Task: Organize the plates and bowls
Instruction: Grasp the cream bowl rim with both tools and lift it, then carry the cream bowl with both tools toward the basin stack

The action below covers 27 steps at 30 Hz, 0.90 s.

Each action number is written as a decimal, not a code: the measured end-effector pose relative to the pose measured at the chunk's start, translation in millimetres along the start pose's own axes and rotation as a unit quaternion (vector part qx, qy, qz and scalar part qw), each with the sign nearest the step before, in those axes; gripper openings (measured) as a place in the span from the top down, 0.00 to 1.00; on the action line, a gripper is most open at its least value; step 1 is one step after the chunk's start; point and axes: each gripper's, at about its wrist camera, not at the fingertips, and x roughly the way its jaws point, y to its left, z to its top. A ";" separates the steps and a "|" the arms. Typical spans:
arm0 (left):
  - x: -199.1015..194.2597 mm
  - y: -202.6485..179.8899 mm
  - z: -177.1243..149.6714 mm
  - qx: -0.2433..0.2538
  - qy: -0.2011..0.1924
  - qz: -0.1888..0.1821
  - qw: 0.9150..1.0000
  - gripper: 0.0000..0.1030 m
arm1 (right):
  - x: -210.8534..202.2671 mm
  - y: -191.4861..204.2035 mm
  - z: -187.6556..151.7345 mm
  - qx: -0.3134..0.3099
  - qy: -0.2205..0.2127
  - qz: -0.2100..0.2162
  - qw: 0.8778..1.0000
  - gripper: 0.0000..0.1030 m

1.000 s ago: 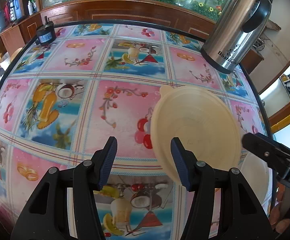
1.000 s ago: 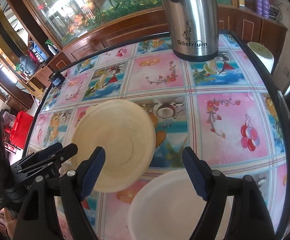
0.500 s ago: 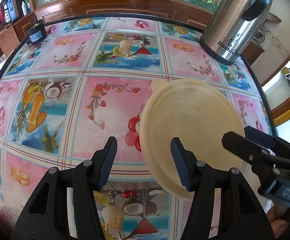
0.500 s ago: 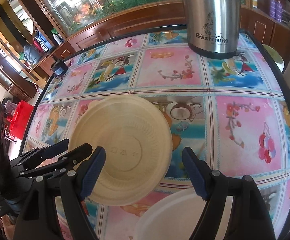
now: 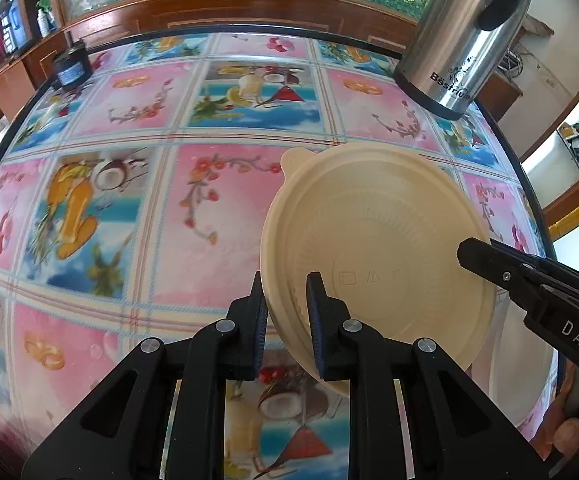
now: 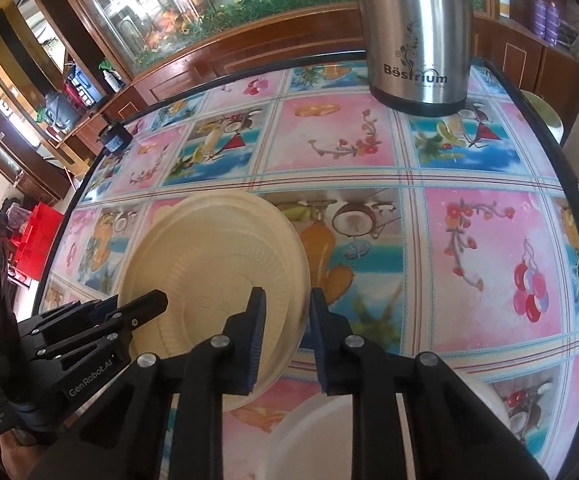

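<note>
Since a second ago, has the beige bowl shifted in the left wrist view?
Yes. The beige bowl now spreads further left across the pink flower tile, its rim between the just-closed fingers of the left hand-held gripper.

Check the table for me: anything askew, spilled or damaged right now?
Only the beige bowl stands out: it is upside down and tilted, with the left tool and right tool each clamped on opposite sides of its rim. No spill or damage shows. The steel flask stands upright; a white plate sits nearer the camera.

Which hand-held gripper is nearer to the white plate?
Right. Both have just closed on the bowl: the right hand-held gripper over the white plate, the left hand-held gripper at the far rim.
</note>
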 end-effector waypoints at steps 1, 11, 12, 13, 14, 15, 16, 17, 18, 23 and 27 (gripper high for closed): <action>-2.2 2.4 -2.0 -0.003 0.001 -0.002 1.000 0.83 | -0.9 2.3 -1.1 0.000 -0.001 0.003 1.000 0.80; -35.2 25.1 -34.1 -0.011 -0.015 0.007 1.000 0.83 | -3.1 34.7 -28.1 -0.022 0.008 0.014 1.000 0.80; -37.2 26.7 -37.4 -0.011 -0.016 0.008 1.000 0.83 | -4.4 37.3 -31.4 -0.023 0.008 0.015 1.000 0.80; -39.6 27.9 -41.5 -0.010 -0.017 0.011 1.000 0.83 | -5.7 39.7 -34.6 -0.024 0.008 0.016 1.000 0.80; -41.9 28.4 -45.5 -0.007 -0.019 0.015 1.000 0.83 | -7.5 42.7 -38.8 -0.027 0.008 0.017 0.999 0.80; -45.0 29.0 -50.2 -0.005 -0.020 0.018 1.000 0.83 | -9.2 45.7 -42.4 -0.029 0.009 0.017 0.999 0.80; -47.4 29.5 -53.1 -0.004 -0.022 0.018 1.000 0.83 | -10.9 48.3 -45.2 -0.030 0.009 0.016 0.999 0.80; -50.6 30.0 -56.9 -0.003 -0.024 0.018 1.000 0.83 | -13.3 50.7 -48.5 -0.033 0.008 0.016 0.999 0.80; -55.1 30.2 -61.8 0.000 -0.027 0.018 0.999 0.83 | -16.1 53.2 -52.2 -0.035 0.007 0.015 0.999 0.80; -73.0 30.6 -81.2 0.006 -0.042 0.020 0.999 0.83 | -29.8 59.9 -71.4 -0.034 0.003 0.022 0.999 0.80; -87.6 32.0 -98.1 0.012 -0.057 0.029 0.998 0.83 | -38.8 67.9 -88.0 -0.037 -0.002 0.023 0.999 0.79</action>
